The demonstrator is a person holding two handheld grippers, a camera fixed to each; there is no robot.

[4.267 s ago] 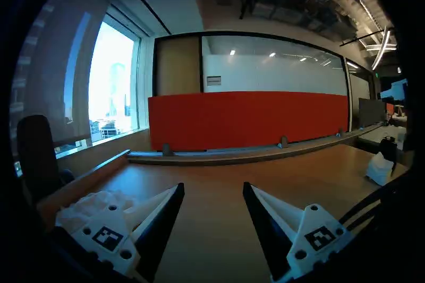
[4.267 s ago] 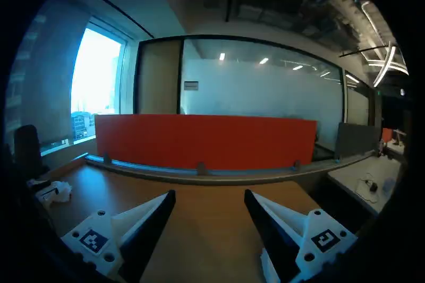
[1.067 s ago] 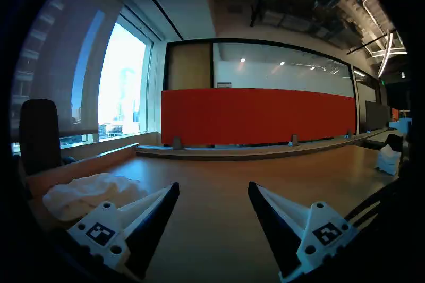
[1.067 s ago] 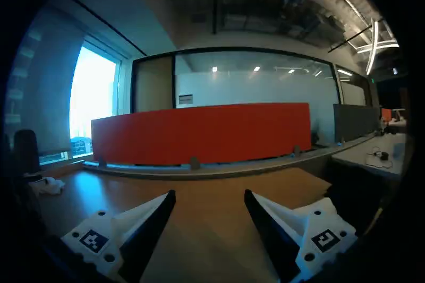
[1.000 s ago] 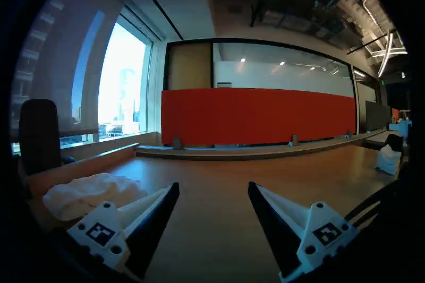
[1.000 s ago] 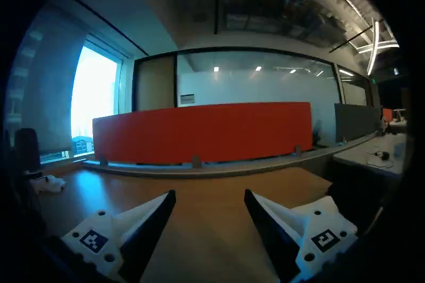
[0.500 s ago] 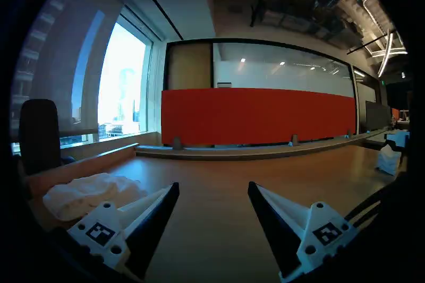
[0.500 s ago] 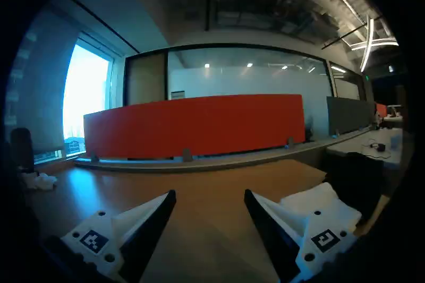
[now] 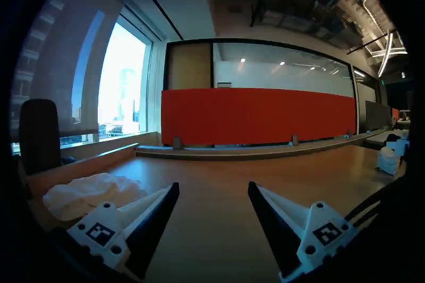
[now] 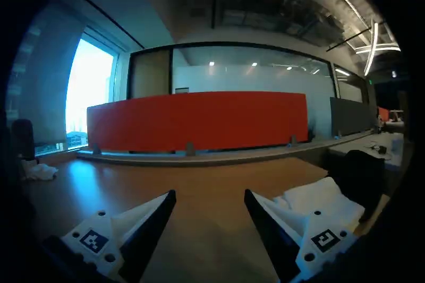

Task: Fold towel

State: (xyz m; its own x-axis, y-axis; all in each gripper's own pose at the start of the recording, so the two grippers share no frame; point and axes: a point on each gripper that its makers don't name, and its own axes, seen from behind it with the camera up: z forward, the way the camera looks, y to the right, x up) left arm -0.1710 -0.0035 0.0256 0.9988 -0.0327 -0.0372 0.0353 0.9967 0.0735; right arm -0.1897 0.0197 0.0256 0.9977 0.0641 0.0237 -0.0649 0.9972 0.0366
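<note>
As jaws gape, left gripper (image 9: 212, 184), right gripper (image 10: 209, 191) level

Ahead of my left gripper (image 9: 212, 185), fingers spread wide, the wooden desktop (image 9: 223, 177) runs bare to the red divider panel (image 9: 255, 116) walling its far edge. A crumpled white towel (image 9: 79, 194) heaps by the desktop's left edge, just beside my left-hand finger, with a dark chair back (image 9: 37, 134) behind it. Before my right gripper (image 10: 209, 193), likewise spread, the middle lies open. A folded white towel (image 10: 324, 195) sits near the right edge, just behind my right-hand finger, with a dark chair (image 10: 361, 174) beyond.
</note>
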